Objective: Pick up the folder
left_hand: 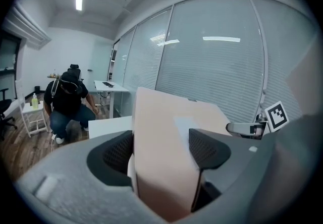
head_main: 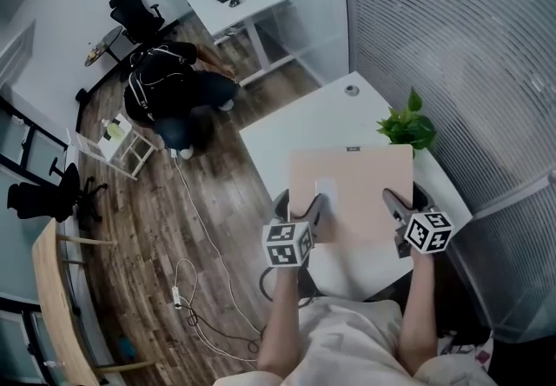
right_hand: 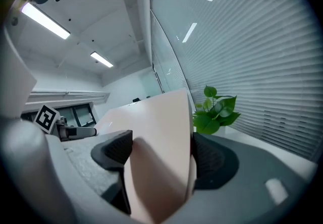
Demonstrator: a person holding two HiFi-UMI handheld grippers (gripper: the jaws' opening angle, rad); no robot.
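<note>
Fingers (left_hand: pixel 207 150) of left gripper (head_main: pixel 301 204) and right gripper (head_main: pixel 407 199) clamped on folder's (head_main: pixel 352 189) near edge, over counter (head_main: pixel 287 128). Grip looks done, lift in hand. Next: raise both together, level, even squeeze.

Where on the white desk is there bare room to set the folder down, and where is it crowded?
Bare desk lies beyond the folder, up to the round grommet, and along the desk's left side. The right edge is crowded: the plant stands there. The desk under the folder, held by the left gripper and right gripper, is hidden.
</note>
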